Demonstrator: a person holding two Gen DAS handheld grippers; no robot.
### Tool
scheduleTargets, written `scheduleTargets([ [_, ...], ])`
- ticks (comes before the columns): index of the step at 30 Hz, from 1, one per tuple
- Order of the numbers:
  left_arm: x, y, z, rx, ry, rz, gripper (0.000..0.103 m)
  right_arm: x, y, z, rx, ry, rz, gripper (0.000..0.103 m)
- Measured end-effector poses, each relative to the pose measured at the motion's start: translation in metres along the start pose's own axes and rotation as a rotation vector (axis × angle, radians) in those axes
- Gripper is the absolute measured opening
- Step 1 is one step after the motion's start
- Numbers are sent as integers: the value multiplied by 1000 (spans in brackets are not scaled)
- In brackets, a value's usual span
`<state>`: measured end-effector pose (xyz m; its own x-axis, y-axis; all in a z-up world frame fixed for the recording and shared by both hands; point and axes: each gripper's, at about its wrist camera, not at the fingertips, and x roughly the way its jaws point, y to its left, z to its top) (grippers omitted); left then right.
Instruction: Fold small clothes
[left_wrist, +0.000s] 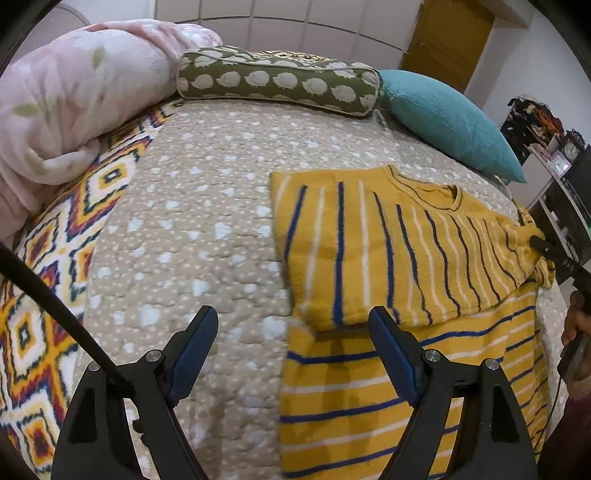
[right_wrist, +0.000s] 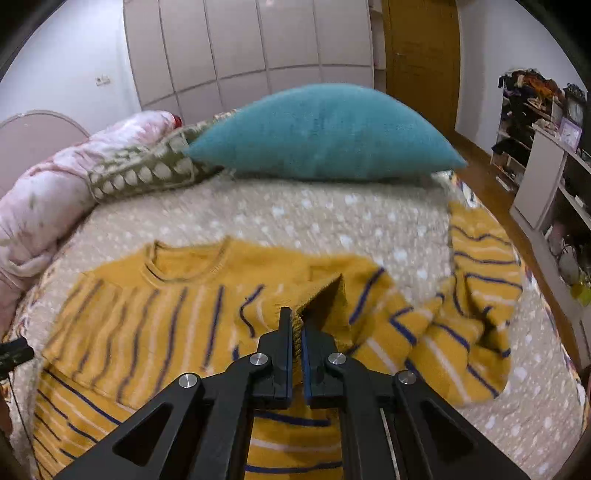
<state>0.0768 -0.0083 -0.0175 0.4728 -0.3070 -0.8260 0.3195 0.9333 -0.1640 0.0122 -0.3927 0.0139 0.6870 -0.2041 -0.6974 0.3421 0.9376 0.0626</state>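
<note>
Your sweater (left_wrist: 399, 258), a small mustard knit with blue and white stripes, lies on the bed (left_wrist: 192, 229) just in front of the teal cushion (left_wrist: 447, 118). 1 side is already turned in across the chest, so the stripes on that flap run crosswise to those of the body below it. On the side away from the flap, the other sleeve (right_wrist: 480, 295) trails toward the bed's edge, rumpled and partly lifted.

Your right gripper (right_wrist: 297, 332) has its jaws closed on a fold of that knit, pinching a thick edge near the shoulder, below the cushion in the right wrist view. Your left gripper (left_wrist: 291, 328) hangs with its jaws spread wide and nothing between them, above the near corner of the turned-in flap, on the side farthest from the cushion.

Expect the sweater to be light, soft and floppy. It will sag and drape from any 1 point, and the fuzzy knit probably clings to the quilted bedcover rather than sliding. It looks thick enough that the jaws get a sure bite on a doubled edge, and nothing about it is fragile, though a hard tug could stretch the knit.

Take hold at seams, cuffs or hems, where the fabric is firmest. For the loose sleeve, grip near the cuff or shoulder seam and lift before carrying it across, so it does not drag the folded flap open.
</note>
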Motion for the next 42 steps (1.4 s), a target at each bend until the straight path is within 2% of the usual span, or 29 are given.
scheduleTargets([
  [4, 16, -5, 8, -32, 5, 2, 82, -4, -2, 5, 0, -35, -1, 5],
  [6, 29, -6, 11, -43, 8, 47, 82, -3, -2, 4, -5, -34, -9, 5],
  [9, 54, -5, 10, -40, 58, 124, 82, 13, -3, 2, -34, -2, -30, 5],
  [11, 59, -4, 9, -44, 52, 120, 84, 31, -8, -1, -53, 75, -60, 11],
  [12, 57, -4, 9, -43, 48, 120, 84, 31, -12, -3, -46, 84, -62, 14],
  [14, 55, -5, 9, -34, 49, 120, 84, 20, -23, -5, 3, 49, -59, 19],
  [17, 46, -7, 9, -32, 35, 116, 84, -1, -32, -4, 69, 8, -34, 19],
  [19, 38, -10, 9, -43, 1, 102, 84, -11, -26, -4, 73, -8, 21, 19],
  [21, 35, -14, 10, -48, -13, 94, 85, -9, -9, -6, 18, 17, 79, 19],
  [23, 40, -20, 12, -37, 6, 92, 85, 2, 8, -12, -34, 51, 109, 19],
  [25, 49, -28, 8, -11, 29, 109, 85, 25, 18, -22, -67, 126, 73, 19],
  [27, 54, -31, 5, 0, 46, 120, 85, 46, 15, -34, -40, 194, 54, 19],
  [30, 53, -32, 2, -5, 41, 118, 85, 33, 17, -39, -50, 157, 41, 20],
  [31, 51, -32, 2, -9, 42, 117, 85, 25, 18, -40, -60, 150, 38, 24],
  [34, 44, -35, 2, -23, 31, 107, 85, 7, 19, -44, -59, 136, 62, 48],
  [37, 36, -44, 1, -5, 17, 110, 85, -9, 21, -53, -44, 106, 85, 50],
  [42, 22, -63, -3, 38, -8, 112, 85, -22, 26, -70, -43, 114, 99, 51],
])
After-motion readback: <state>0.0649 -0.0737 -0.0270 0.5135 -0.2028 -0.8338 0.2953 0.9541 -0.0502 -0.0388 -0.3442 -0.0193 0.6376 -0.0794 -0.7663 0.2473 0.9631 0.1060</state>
